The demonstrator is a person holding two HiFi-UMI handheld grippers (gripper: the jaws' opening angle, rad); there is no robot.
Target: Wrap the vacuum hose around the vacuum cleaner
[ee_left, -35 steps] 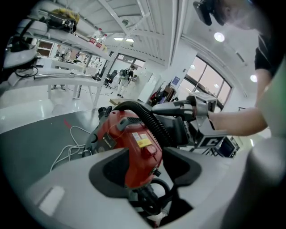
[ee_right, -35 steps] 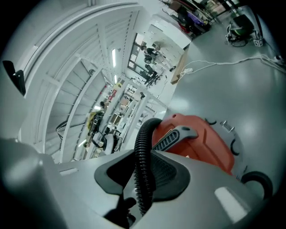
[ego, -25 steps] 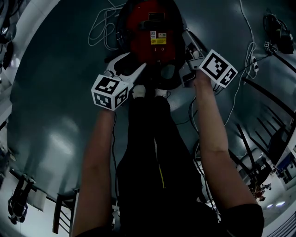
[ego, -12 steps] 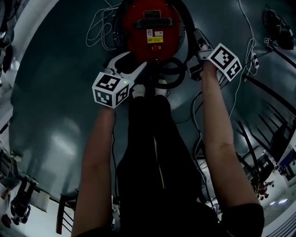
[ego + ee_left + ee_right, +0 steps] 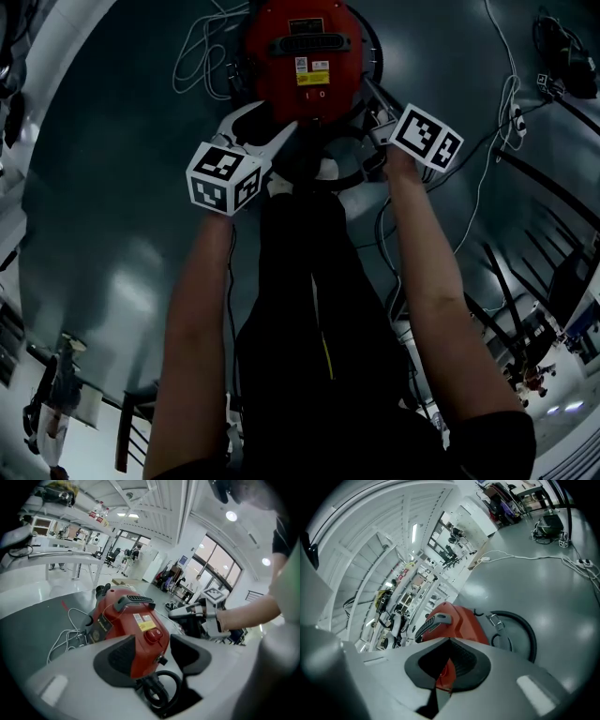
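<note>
The yellow and white labels (image 5: 311, 72) on the red vacuum cleaner (image 5: 279, 89) are too small to read.

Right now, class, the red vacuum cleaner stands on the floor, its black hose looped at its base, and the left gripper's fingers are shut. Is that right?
No: the left gripper has its fingers apart, as the left gripper view shows. The rest holds: the red vacuum cleaner stands on the floor, its black hose looped at its base.

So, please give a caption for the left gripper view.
Open left tongs frame a red vacuum cleaner and black hose.
</note>
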